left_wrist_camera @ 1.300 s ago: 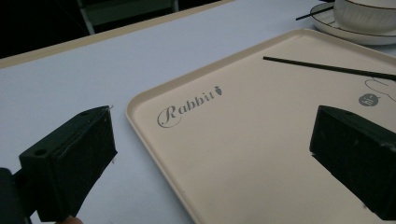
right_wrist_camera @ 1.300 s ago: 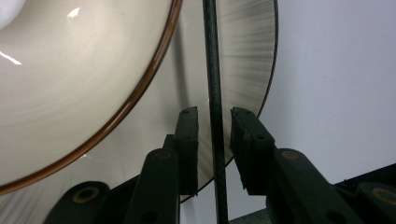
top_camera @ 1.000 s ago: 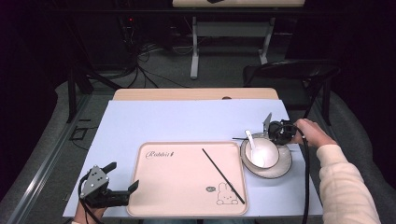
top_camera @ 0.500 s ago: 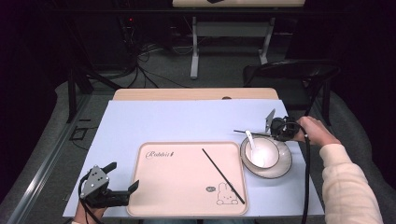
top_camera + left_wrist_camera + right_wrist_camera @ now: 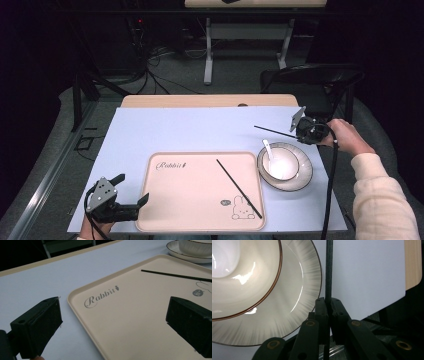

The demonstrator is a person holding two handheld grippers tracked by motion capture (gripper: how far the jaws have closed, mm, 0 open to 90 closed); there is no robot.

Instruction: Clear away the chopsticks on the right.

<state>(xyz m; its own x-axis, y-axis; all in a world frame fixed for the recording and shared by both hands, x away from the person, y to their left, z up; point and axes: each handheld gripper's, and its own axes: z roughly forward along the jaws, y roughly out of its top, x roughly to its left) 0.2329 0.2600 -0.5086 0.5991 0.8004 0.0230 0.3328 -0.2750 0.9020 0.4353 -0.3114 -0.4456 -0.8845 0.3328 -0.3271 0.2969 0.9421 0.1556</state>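
Nearest me, my left gripper (image 5: 131, 204) rests at the tabletop's (image 5: 200, 130) front left corner, its jaws standing wide apart with nothing between them, one over the corner of the cream tray (image 5: 130, 322). That tray carries a "Rabbit" script, a small bunny drawing and one thin black chopstick (image 5: 239, 188) lying slantwise across its right half. Just right of the tray sits a white ribbed plate (image 5: 304, 176) with a dark rim line, and on it a white bowl (image 5: 281, 166) with a white spoon (image 5: 268, 149) leaning inside. Farther back and to the right, my right gripper (image 5: 299, 131) has its jaws clamped together on the second chopstick (image 5: 328, 270), a slim, straight, matte black stick. I see it held above the tabletop just behind the plate, pointing leftward from the jaws.
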